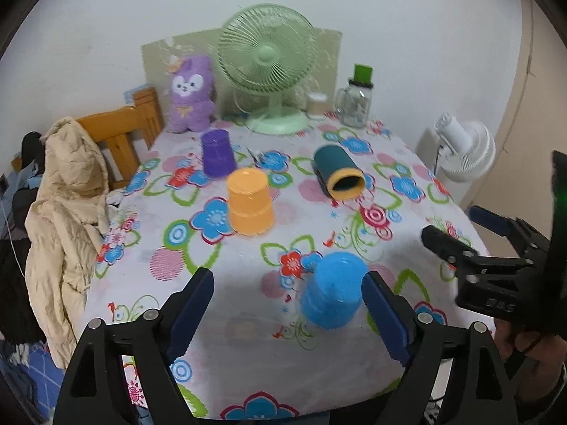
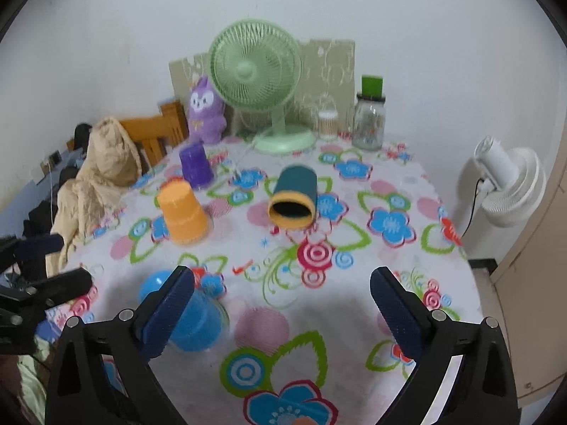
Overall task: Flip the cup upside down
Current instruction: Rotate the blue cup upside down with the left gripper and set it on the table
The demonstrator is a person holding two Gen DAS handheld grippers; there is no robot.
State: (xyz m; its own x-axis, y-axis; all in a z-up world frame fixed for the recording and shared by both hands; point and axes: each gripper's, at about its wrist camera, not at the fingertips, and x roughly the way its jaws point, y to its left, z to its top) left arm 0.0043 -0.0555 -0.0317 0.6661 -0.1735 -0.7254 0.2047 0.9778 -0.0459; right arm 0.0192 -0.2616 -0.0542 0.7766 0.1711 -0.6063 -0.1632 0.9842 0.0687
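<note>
A blue cup (image 1: 333,290) stands upside down near the table's front edge, beside the right finger of my open left gripper (image 1: 287,295); whether it touches the finger I cannot tell. It shows partly hidden behind my right gripper's left finger (image 2: 198,322). An orange cup (image 1: 250,207) (image 2: 182,212) and a purple cup (image 1: 217,153) (image 2: 195,164) stand upside down farther back. A dark teal cup with a yellow rim (image 1: 338,171) (image 2: 294,196) lies on its side, mouth toward me. My right gripper (image 2: 283,297) is open and empty, above the cloth; it also shows in the left wrist view (image 1: 457,226).
A flowered tablecloth (image 1: 248,311) covers the table. At the back stand a green fan (image 1: 269,67), a purple plush toy (image 1: 191,94), a glass jar with a green lid (image 1: 356,101) and a small container (image 1: 316,104). A chair with a beige jacket (image 1: 67,205) is left; a white fan (image 1: 464,148) right.
</note>
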